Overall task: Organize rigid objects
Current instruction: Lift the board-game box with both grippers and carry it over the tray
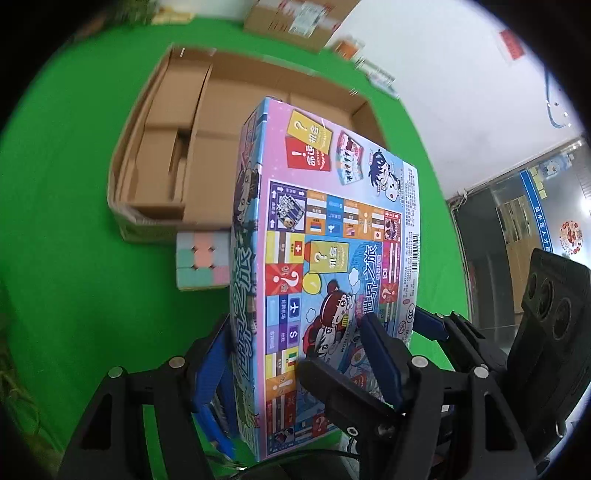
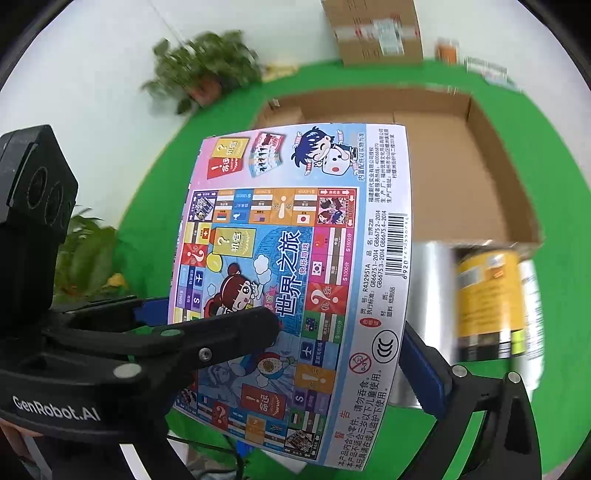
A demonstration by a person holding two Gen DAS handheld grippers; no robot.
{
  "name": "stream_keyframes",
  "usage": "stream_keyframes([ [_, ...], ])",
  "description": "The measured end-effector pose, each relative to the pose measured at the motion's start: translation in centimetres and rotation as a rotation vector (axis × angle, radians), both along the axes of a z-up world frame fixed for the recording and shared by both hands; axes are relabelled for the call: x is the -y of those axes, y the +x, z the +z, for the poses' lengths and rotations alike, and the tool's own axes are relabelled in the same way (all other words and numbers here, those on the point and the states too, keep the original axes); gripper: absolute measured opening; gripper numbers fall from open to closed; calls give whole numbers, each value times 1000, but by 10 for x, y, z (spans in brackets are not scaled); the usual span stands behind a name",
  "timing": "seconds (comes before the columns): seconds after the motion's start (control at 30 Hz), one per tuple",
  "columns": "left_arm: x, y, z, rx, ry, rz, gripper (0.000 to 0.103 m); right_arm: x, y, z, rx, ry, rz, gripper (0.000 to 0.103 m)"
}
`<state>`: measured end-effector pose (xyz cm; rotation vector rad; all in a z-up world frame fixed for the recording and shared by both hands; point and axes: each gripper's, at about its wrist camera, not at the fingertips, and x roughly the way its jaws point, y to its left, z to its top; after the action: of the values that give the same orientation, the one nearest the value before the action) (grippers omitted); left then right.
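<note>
A flat board-game box (image 1: pixel 325 236) with bright cartoon print hangs tilted above the green table, and both grippers hold it. My left gripper (image 1: pixel 295 332) is shut on it across its thickness: one blue pad sits on the hidden face and one on the printed face. My right gripper (image 2: pixel 273 317) is shut on the game box (image 2: pixel 288 258) across its width, with a blue pad at each long edge. In the left wrist view, one of its fingers (image 1: pixel 430 326) touches the box's right edge. An open cardboard carton (image 1: pixel 155 110) lies behind the game box.
A pastel puzzle cube (image 1: pixel 201 258) stands by the carton's near corner. A yellow can (image 2: pixel 487 295) and a silver cylinder (image 2: pixel 432 295) stand in front of the carton (image 2: pixel 491 166). Potted plants (image 2: pixel 207 70) and a taped carton (image 2: pixel 376 33) line the table's far edge.
</note>
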<state>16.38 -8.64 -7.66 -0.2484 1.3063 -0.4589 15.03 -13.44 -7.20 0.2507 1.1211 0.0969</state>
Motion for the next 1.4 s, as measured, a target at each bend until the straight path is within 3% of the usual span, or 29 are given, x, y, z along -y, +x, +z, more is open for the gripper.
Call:
stream_keyframes([
  [0.3, 45, -34, 81, 163, -5, 10, 69, 34, -46, 98, 161, -51, 27, 99],
  [0.67, 54, -30, 97, 202, 4, 9, 69, 50, -73, 144, 198, -77, 25, 99],
  [1.1, 20, 50, 116, 251, -57, -7, 69, 23, 18, 172, 218, -161, 0, 98],
  [1.4, -4, 101, 100, 220, -121, -21, 69, 3, 81, 170, 168, -227, -2, 98],
])
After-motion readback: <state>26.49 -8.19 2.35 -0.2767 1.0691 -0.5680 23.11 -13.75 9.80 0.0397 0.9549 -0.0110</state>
